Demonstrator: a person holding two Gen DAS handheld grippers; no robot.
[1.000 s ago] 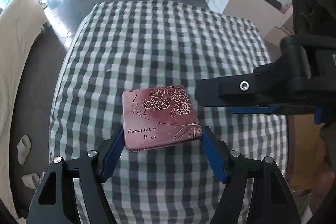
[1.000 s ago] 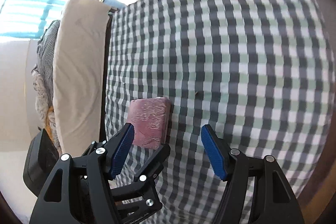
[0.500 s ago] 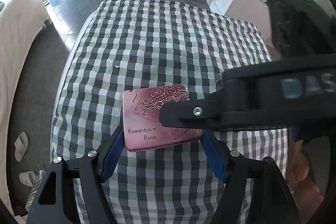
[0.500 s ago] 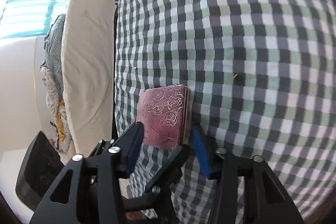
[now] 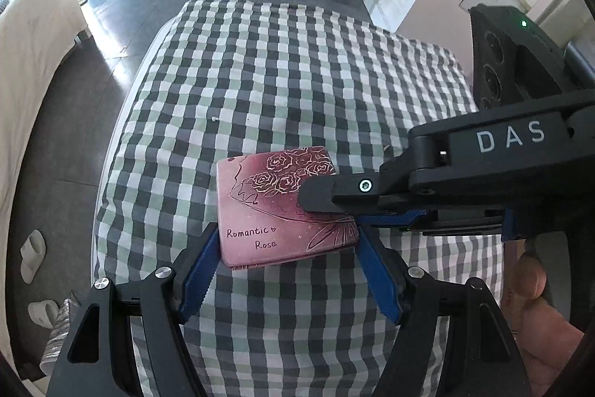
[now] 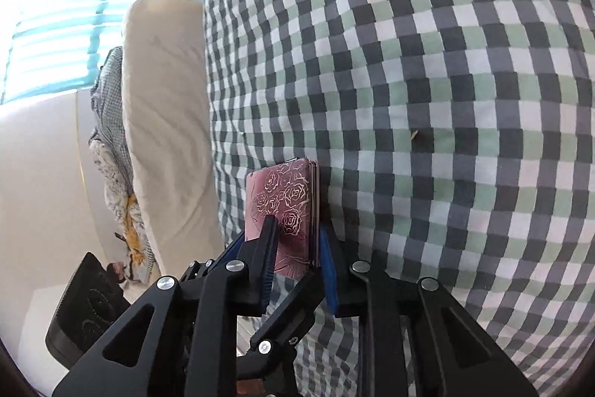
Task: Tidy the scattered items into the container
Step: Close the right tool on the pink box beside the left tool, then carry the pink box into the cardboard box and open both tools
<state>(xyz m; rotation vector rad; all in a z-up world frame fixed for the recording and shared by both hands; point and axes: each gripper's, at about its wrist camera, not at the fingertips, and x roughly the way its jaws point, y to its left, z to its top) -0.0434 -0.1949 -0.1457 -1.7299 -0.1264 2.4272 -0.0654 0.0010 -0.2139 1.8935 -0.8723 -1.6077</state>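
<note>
Though flat, rose-embossed pink tin (image 5: 277, 211)

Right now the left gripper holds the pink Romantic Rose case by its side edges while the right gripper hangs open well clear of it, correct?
Not quite. The left gripper holds the pink case, but the right gripper has closed on its faces, as the right wrist view shows.
</note>
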